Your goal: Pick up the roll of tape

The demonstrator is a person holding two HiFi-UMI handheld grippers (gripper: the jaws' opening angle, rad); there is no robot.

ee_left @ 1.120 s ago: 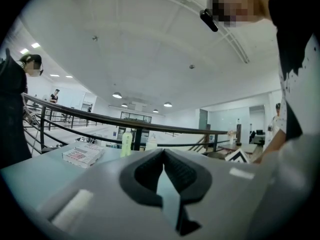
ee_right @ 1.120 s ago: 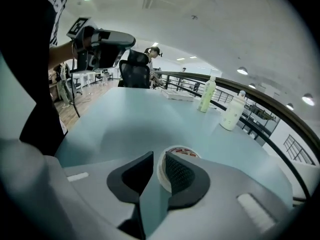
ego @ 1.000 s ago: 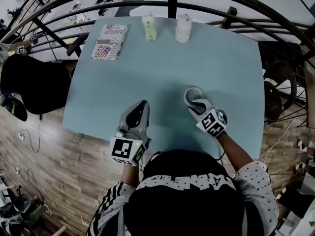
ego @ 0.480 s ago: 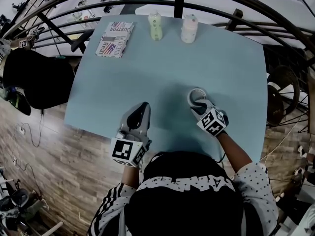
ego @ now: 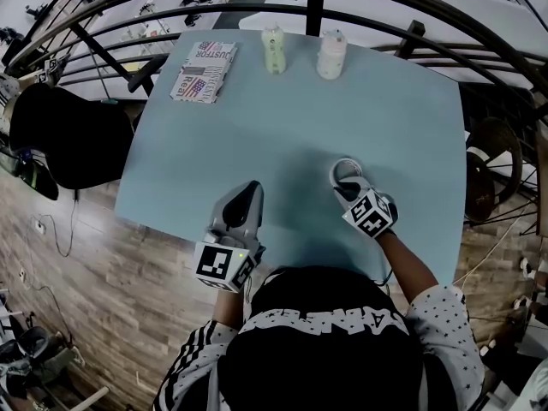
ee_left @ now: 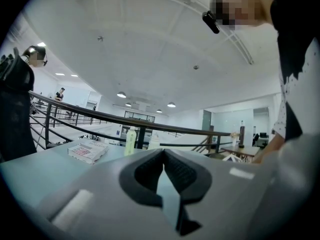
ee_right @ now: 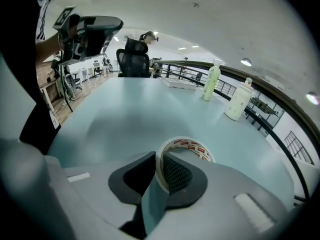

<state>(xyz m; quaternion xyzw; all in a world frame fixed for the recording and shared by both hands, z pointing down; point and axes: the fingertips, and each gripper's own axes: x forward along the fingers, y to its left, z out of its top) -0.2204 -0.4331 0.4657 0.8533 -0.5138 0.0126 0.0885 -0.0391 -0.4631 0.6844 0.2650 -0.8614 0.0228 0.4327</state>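
White with small red print, the ring-shaped roll of tape [ee_right: 194, 148] lies flat on the pale blue bench [ego: 282, 118], in its right half and nearer to you than to the far edge. Your grey right hand-held gripper [ee_right: 159, 160] points steeply down at it and straddles the near wall of the ring. One black ribbed pad stands inside the hole and the other outside. The jaws are closing, and the pads seem to meet the wall from both sides. The roll is not yet lifted; it rests on the bench.

I judge that this roll is light, so its weight is no problem for you. The wall is wound tape, probably on a card core, so it should be stiff across its thickness and should not crush under a moderate squeeze. The outer face is probably smooth and a little slippery, and the ribbed pads help here. Gripping across the wall, as you do now, is in my view the right hold, because the full ring looks too wide for the jaws. Take the wall deep between the pads, not only at the tips, otherwise the ring can swing or tip down when it leaves the bench.

Your grey left hand-held gripper [ego: 253, 192] hovers over the near edge of the bench, about level, its jaws together with nothing between them.
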